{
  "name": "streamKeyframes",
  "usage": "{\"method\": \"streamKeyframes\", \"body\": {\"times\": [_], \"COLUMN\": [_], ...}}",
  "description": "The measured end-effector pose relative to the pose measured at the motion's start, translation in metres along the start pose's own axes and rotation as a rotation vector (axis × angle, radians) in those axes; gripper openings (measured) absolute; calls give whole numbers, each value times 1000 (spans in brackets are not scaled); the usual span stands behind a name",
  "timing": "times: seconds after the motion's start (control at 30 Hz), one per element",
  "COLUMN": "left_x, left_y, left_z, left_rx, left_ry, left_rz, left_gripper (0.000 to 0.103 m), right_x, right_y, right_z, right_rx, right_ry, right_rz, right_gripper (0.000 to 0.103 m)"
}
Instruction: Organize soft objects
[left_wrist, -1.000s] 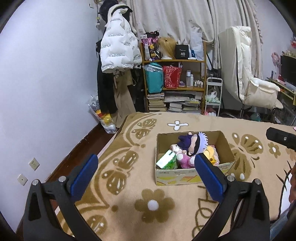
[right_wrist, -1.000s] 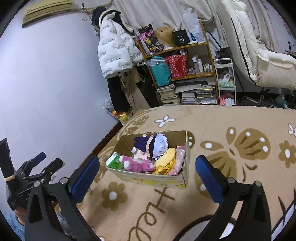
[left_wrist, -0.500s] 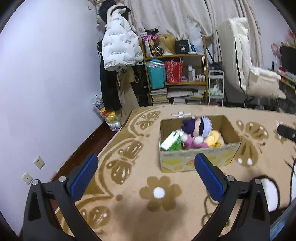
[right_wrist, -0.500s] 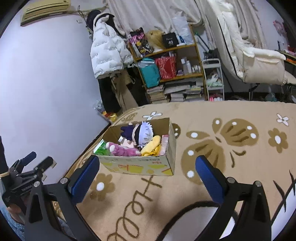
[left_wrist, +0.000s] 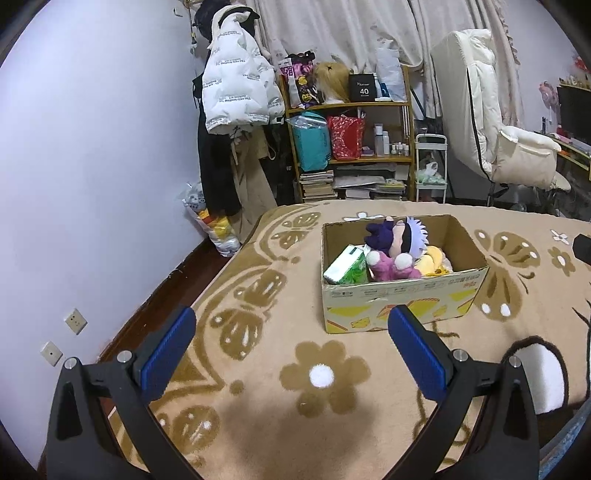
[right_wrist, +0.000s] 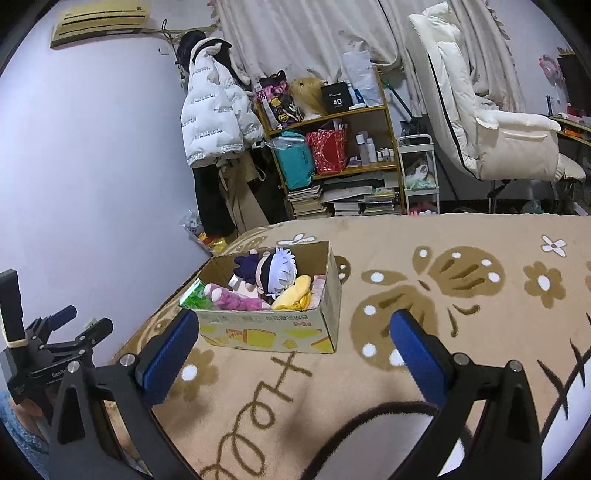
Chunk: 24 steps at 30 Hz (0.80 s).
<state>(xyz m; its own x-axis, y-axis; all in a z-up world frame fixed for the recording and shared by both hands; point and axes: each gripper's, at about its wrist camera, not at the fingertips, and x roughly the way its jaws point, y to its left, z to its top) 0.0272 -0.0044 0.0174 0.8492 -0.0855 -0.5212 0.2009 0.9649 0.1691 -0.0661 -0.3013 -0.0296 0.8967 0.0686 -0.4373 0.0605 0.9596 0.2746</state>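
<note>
Soft toys sit packed in the open printed cardboard box (left_wrist: 402, 299) on the tan flower-and-butterfly patterned blanket (left_wrist: 317, 376) — a white-haired plush doll in purple clothes (left_wrist: 400, 238) lies on top, a pink plush animal (left_wrist: 391, 267) in front of it, a yellow plush piece (left_wrist: 432, 264) at its right side and a green-and-white tissue pack (left_wrist: 347, 266) leaning against the box's left wall. My left tongs (left_wrist: 291, 347) hang over the blanket just short of the box's near wall, blue pads spread wide and gripping nothing. My right tongs (right_wrist: 295, 349) are likewise released, with the same box (right_wrist: 273, 332) between and beyond the pads, untouched. In the right wrist view my left tongs (right_wrist: 74, 328) show at the far left edge, off the side of the bed. Beyond the bed stand a wooden shelf of books and bags (left_wrist: 351, 147), a white puffer jacket hanging on the wall (left_wrist: 236, 85) and a cream reclining chair (left_wrist: 509, 147) — all well apart from the box
</note>
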Motion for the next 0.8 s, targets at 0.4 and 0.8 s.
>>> {"method": "streamKeyframes", "body": {"times": [0.4, 0.8], "left_x": [3, 1], "left_y": [-1, 5], "left_z": [-4, -2], "left_rx": [8, -10], "left_ry": [-10, -22], "left_rz": [31, 36], "left_gripper": [103, 103], "right_x": [6, 13], "right_y": [-3, -2], "right_z": [-4, -6], "right_rx": [1, -21], "right_ry": [18, 37], "right_rz": [-10, -18], "right_gripper": [103, 103]}}
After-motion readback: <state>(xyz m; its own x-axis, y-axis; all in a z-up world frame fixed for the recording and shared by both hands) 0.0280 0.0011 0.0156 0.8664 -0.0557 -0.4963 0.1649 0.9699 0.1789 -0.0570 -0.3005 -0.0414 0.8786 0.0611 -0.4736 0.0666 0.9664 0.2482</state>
